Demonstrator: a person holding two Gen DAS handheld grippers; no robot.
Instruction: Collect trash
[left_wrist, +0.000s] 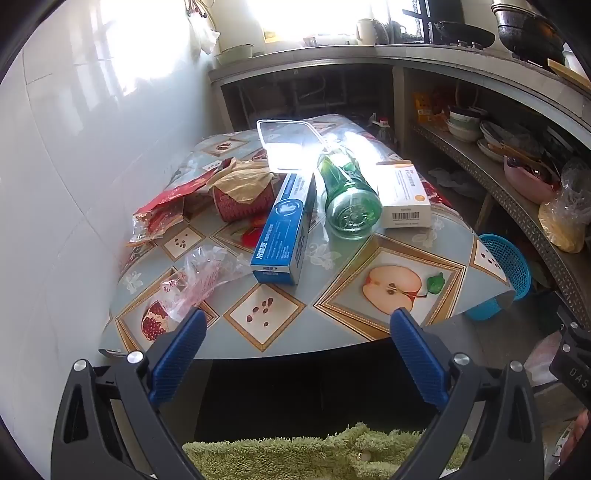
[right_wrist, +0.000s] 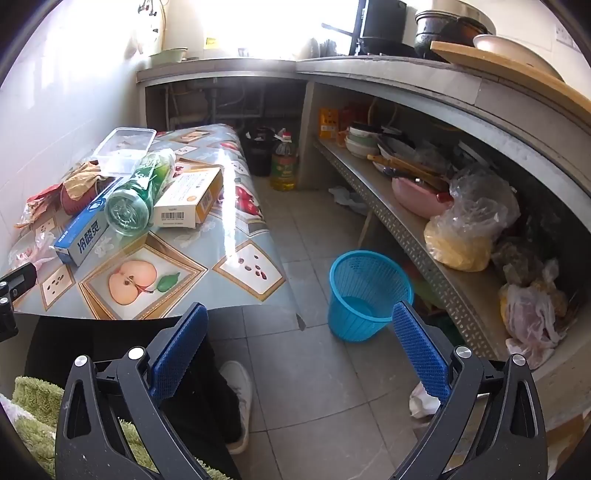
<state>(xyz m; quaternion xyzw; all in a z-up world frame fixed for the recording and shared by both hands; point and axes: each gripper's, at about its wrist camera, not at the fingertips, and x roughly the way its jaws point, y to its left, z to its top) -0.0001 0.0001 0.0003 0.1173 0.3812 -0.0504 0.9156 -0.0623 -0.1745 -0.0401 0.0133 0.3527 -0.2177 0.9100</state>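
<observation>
My left gripper (left_wrist: 297, 325) and right gripper (right_wrist: 300, 319) both stand wide open and hold nothing, each tilted down short of the worktop (left_wrist: 399, 332), so I judge the collecting has not begun. The trash lies on the worktop: blue carton (left_wrist: 286, 225), green bottle (left_wrist: 349, 195), white box (left_wrist: 404, 197), crumpled wrappers (left_wrist: 173, 210). Next I'd close on the nearest piece and carry it to the blue basket (right_wrist: 369, 295) on the floor.

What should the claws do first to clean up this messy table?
Probably move the open left claw forward to the crinkly plastic bag. Both claws are empty, that bag lies nearest on the table, and the blue basket waits on the floor.
</observation>
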